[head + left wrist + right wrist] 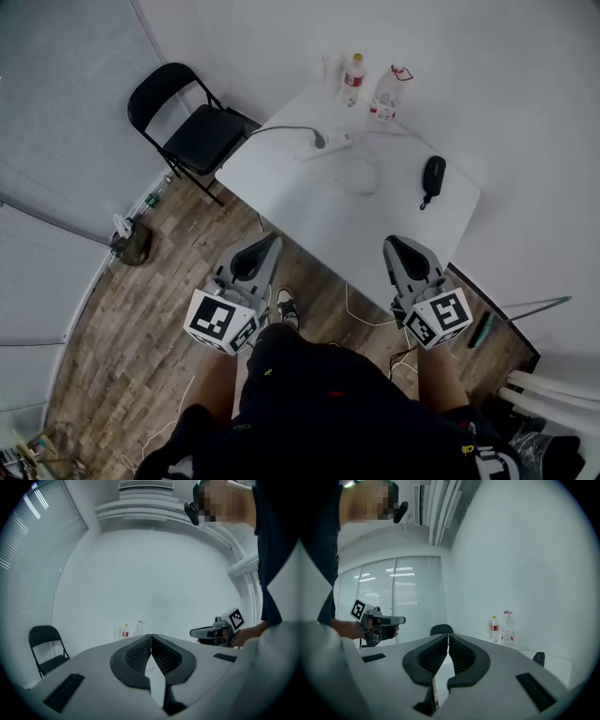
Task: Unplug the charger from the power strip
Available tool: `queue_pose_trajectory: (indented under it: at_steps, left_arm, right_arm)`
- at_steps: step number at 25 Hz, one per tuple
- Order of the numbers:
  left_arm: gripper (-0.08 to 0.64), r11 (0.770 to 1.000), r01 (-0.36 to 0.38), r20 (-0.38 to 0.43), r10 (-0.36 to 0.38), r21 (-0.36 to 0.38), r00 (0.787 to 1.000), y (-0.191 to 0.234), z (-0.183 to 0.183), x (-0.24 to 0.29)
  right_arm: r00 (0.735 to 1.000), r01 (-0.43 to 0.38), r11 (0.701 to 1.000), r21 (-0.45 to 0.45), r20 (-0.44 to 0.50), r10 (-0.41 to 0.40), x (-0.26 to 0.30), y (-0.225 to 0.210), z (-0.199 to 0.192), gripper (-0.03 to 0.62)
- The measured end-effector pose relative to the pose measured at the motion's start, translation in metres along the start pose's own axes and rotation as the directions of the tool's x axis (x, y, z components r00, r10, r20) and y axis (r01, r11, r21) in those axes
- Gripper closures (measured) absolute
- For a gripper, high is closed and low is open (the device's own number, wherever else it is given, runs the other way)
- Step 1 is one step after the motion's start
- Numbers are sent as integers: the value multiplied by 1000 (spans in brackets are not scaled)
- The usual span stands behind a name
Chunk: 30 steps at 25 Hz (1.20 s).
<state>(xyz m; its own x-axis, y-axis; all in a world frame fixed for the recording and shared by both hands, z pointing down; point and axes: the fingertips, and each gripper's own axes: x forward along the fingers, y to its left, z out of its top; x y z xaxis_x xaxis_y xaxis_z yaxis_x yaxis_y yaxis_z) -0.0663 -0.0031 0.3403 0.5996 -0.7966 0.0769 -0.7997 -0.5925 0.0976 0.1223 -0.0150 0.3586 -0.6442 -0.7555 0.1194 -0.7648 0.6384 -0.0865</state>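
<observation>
A white power strip (334, 144) lies at the far side of the white table (309, 211). A dark charger plug (320, 141) sits in its left end, and a grey cable (281, 128) runs from there toward the table's left corner. Both grippers hang before the table's near edge, well short of the strip. My left gripper (273, 239) (151, 637) is shut with nothing in it. My right gripper (390, 245) (448, 637) is also shut and empty. Each gripper view shows the other gripper (216, 631) (378, 622) held level in a hand.
Two bottles (353, 79) (385, 95) and a clear cup (330, 69) stand at the table's far corner. A black mouse-like object (433, 175) lies on the right. A black folding chair (192, 122) stands left of the table. White cables trail on the wooden floor (141, 309).
</observation>
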Motion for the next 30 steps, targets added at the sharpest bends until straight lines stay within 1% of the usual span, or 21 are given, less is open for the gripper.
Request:
queue_pose_trajectory:
  at_steps: [3, 5, 8, 11, 14, 16, 19, 21, 25, 30]
  left_arm:
    - [537, 1000, -5, -12, 4, -10, 1000, 48, 2, 18]
    - [537, 1000, 5, -16, -5, -25, 1000, 76, 3, 28]
    - [537, 998, 37, -29, -39, -41, 999, 110, 1, 42]
    - [537, 996, 79, -42, -81, -47, 996, 133, 2, 58]
    - [537, 992, 114, -52, -117, -60, 992, 148, 4, 76]
    - [537, 988, 128, -61, -133, -81, 989, 155, 1, 88]
    - [537, 982, 137, -68, -146, -128, 987, 164, -4, 111]
    - [537, 981, 128, -65, -138, -146, 988, 167, -6, 125]
    - [537, 987, 109, -62, -117, -120, 991, 175, -7, 156]
    - [537, 988, 89, -76, -99, -123, 992, 187, -17, 200]
  right_arm:
    - [1000, 14, 1000, -11, -4, -14, 48, -9, 11, 566]
    - [1000, 27, 1000, -15, -8, -27, 78, -12, 16, 566]
    - [999, 42, 999, -11, -15, -43, 116, -11, 19, 566]
    - [998, 59, 998, -4, -17, -59, 143, -10, 23, 566]
    - [997, 74, 997, 1, -26, -74, 163, -17, 23, 566]
    - [996, 85, 996, 1, -37, -85, 174, -25, 21, 566]
    - [995, 91, 996, 0, -47, -91, 190, -42, 21, 566]
    - [995, 87, 996, 1, -56, -87, 197, -54, 18, 566]
    - [993, 83, 997, -5, -85, -83, 218, -82, 11, 566]
    - [993, 61, 998, -18, -101, -63, 250, -119, 5, 566]
